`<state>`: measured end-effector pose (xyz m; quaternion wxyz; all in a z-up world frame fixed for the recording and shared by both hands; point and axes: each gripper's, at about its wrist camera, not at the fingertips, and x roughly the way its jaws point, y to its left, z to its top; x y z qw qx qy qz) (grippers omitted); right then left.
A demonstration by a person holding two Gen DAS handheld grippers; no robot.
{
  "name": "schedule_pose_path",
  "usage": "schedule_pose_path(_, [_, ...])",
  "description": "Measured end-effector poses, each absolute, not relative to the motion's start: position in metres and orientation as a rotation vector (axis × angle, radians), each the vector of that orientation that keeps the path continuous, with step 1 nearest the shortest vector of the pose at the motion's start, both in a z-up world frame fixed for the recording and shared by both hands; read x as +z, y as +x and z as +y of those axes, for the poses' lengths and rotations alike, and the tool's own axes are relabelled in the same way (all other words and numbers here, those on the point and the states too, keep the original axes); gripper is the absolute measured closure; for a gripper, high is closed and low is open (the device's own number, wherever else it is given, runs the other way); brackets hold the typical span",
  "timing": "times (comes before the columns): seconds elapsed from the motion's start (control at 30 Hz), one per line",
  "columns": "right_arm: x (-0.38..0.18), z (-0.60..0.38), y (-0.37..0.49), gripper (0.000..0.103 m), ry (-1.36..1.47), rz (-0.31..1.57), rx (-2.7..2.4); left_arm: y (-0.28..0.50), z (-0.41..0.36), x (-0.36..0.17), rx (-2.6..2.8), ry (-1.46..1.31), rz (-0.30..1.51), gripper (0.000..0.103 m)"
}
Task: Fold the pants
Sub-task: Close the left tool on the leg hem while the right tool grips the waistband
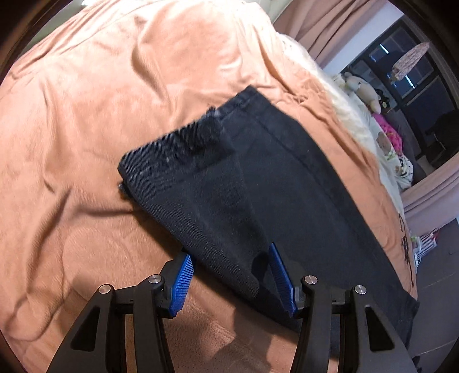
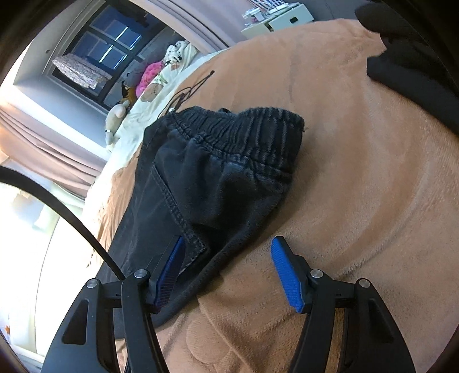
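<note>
Black denim pants (image 1: 287, 178) lie on an orange blanket (image 1: 86, 114). One leg end (image 1: 183, 160) is folded over the rest and looks blurred. My left gripper (image 1: 229, 249) stands open, and the folded leg runs down between its blue pads (image 1: 180, 284) without being pinched. In the right wrist view the pants (image 2: 218, 183) show their elastic waistband (image 2: 243, 126) and a back pocket. My right gripper (image 2: 228, 238) is open. Its left pad (image 2: 169, 272) rests over the pocket area, its right pad (image 2: 287, 275) is above the bare blanket (image 2: 358, 172), and the pants' edge lies between them.
Stuffed toys (image 1: 364, 89) and pillows (image 2: 160, 77) sit at the bed's head by a dark window (image 2: 109, 48) and curtains. A thin black cable (image 2: 186, 91) lies on the bed. A dark cloth shape (image 2: 407, 69) is at the upper right. A white cabinet (image 2: 278, 20) stands beyond the bed.
</note>
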<state>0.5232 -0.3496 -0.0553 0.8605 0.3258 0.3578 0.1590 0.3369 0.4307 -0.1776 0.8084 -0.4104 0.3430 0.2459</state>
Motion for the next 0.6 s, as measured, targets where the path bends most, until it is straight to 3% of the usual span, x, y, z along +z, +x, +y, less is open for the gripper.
schedule_pose_path(0.27, [-0.048,-0.335,0.533,0.040,0.627,0.733,0.300,0.359,0.439,-0.183,0.584,-0.829,0.742,0.049])
schedule_pose_path(0.53, [-0.046,-0.328,0.553,0.038,0.725,0.650,0.377,0.359,0.447,-0.182,0.618,-0.830,0.735,0.093])
schedule_pose_path(0.6, [-0.042,-0.325,0.553,0.038,0.730,0.623,0.394,0.355,0.449,-0.176,0.607,-0.843,0.713,0.095])
